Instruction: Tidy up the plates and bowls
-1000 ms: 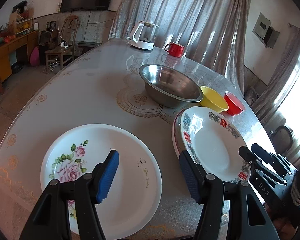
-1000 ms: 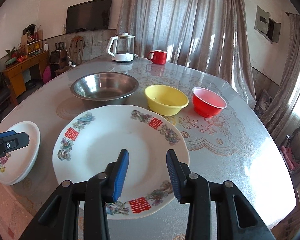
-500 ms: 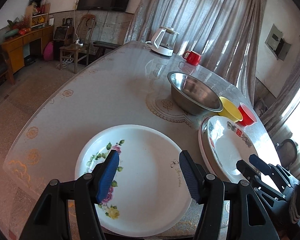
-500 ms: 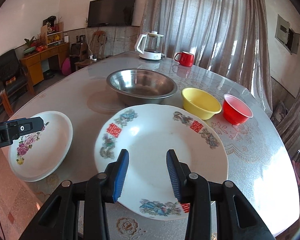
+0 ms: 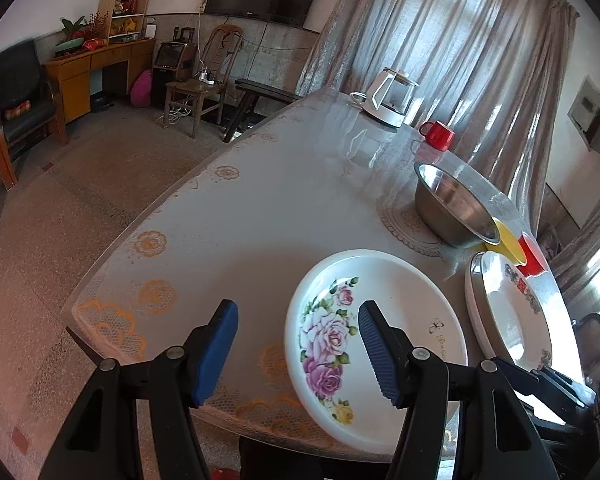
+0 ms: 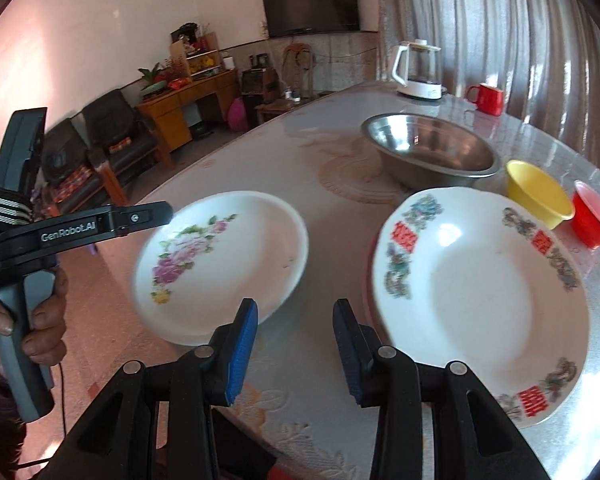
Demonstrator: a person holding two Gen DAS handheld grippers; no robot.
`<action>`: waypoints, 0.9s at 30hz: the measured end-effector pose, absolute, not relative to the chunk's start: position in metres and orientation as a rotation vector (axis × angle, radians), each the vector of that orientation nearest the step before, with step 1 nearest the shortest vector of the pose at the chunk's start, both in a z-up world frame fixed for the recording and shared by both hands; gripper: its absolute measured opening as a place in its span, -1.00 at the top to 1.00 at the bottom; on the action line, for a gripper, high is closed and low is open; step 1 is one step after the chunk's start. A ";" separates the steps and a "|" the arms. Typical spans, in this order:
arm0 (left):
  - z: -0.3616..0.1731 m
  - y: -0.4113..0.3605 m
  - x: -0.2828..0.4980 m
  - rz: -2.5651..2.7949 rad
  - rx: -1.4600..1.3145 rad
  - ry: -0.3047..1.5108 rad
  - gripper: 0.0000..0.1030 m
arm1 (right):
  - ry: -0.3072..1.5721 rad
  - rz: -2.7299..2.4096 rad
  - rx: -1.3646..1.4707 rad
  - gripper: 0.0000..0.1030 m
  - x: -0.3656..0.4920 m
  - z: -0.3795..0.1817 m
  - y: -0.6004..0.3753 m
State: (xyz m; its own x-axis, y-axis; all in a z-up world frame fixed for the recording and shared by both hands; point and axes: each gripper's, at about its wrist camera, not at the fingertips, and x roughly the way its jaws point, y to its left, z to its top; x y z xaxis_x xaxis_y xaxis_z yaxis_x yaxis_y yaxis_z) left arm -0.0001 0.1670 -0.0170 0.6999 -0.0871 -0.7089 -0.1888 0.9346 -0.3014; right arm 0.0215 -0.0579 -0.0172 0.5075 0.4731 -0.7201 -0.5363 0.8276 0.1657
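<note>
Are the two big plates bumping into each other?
Apart. The right wrist view shows bare tablecloth between the rose plate and the red-lettered plate.

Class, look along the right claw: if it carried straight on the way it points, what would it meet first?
Probably the bare patterned tabletop in the gap between the white rose-printed plate and the larger white plate with red characters; the right claw lines up with neither, though depth is uncertain.

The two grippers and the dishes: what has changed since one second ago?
Both grippers swung toward the left end of the table. The left gripper now straddles the near left rim of the rose plate, no longer its middle. The right gripper left the big plate and hangs over the gap between the plates. Nothing was gripped; both stay open. The plates, steel bowl, yellow bowl and red bowl did not move.
</note>
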 end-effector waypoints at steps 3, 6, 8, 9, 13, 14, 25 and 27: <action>-0.024 0.171 -0.002 0.062 -0.379 0.812 -0.21 | 0.877 0.678 -0.046 0.24 0.022 -0.022 -0.050; -0.029 0.171 -0.003 0.055 -0.384 0.830 -0.21 | 0.917 0.710 -0.017 0.24 0.029 -0.028 -0.043; -0.031 0.169 -0.002 0.050 -0.382 0.838 -0.19 | 0.944 0.715 0.002 0.23 0.030 -0.033 -0.039; -0.032 0.169 -0.002 0.046 -0.382 0.839 -0.16 | 0.951 0.713 0.005 0.23 0.032 -0.035 -0.038; -0.037 0.161 0.004 0.018 -0.334 0.853 0.14 | 0.968 0.709 0.017 0.23 0.036 -0.039 -0.038; -0.039 0.158 0.006 0.014 -0.315 0.859 0.19 | 0.967 0.707 0.016 0.23 0.037 -0.040 -0.037; -0.044 0.145 0.023 -0.009 -0.217 0.832 0.23 | 0.936 0.666 -0.029 0.22 0.044 -0.043 -0.022; -0.045 0.150 0.023 -0.024 -0.249 0.823 0.23 | 0.915 0.633 -0.083 0.19 0.041 -0.043 -0.015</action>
